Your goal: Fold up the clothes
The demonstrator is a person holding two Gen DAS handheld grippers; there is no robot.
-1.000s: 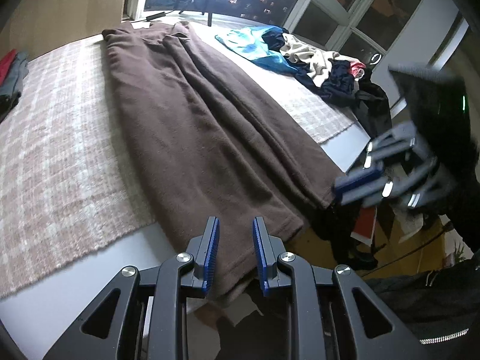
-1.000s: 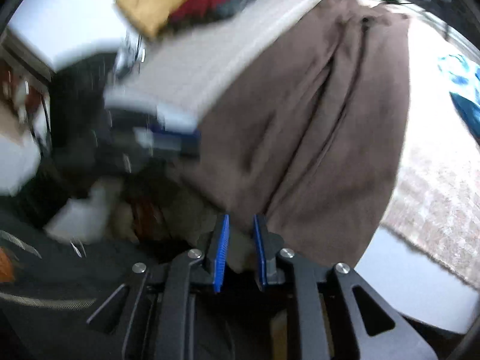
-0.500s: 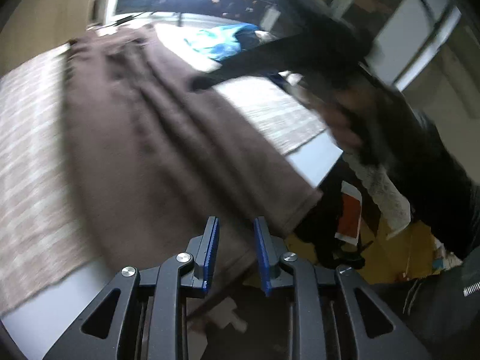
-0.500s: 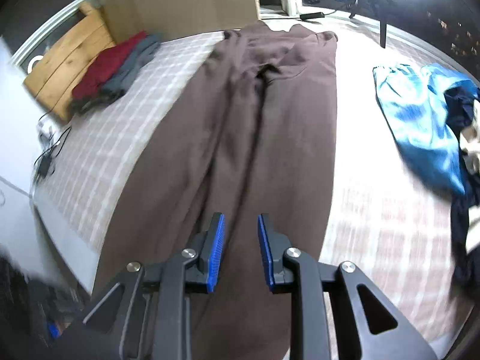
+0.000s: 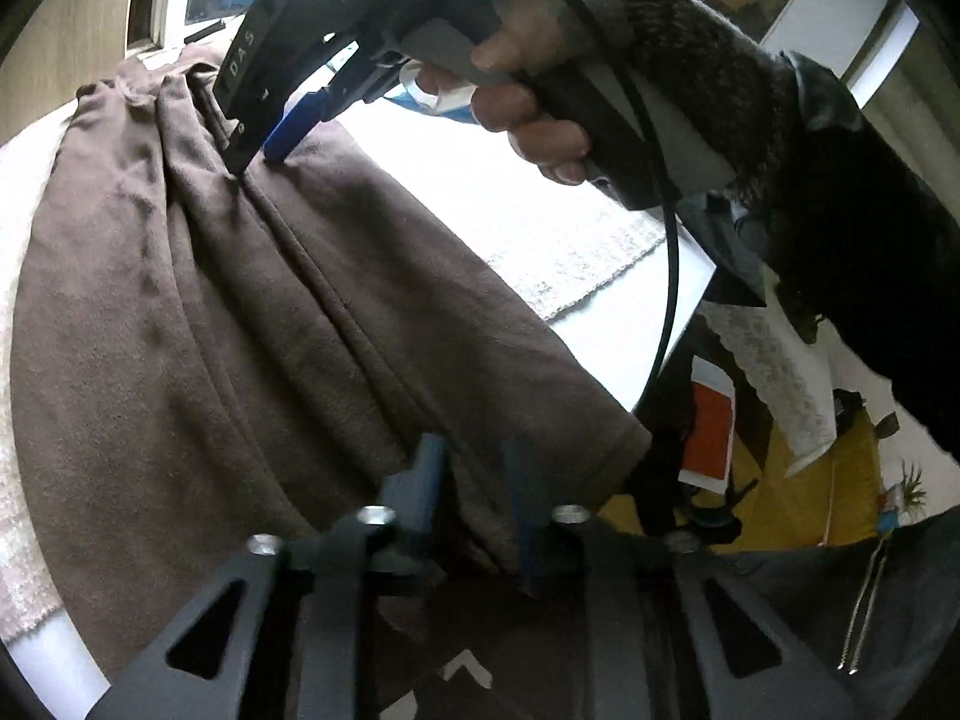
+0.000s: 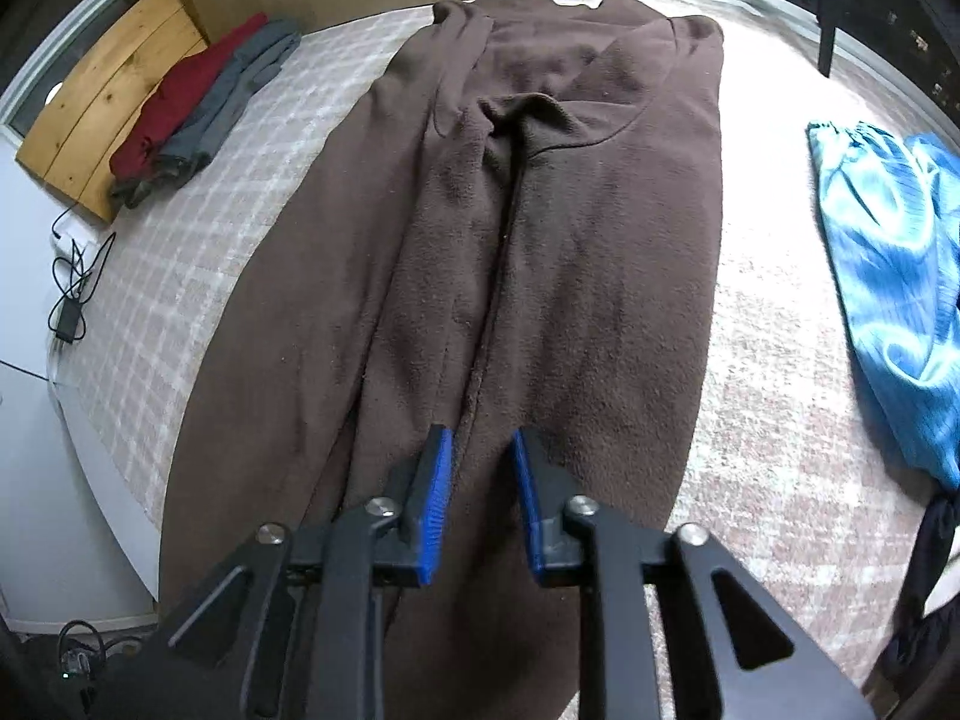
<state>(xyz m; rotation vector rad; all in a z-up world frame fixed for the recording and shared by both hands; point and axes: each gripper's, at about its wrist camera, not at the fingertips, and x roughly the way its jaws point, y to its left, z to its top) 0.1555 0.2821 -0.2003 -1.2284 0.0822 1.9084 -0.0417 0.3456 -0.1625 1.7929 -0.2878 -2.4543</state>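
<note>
Right, a bed [image 6: 780, 360] with a pale checked cover carries everything, wooden headboard [image 6: 102, 114] at its far left corner. Brown trousers [image 6: 540, 240] lie lengthwise down the middle, waistband toward the far edge, legs running to the near edge. My right gripper [image 6: 477, 480] hovers part-open above the leg seam, holding nothing. My left gripper [image 5: 471, 492] straddles the hem, jaws apart.
</note>
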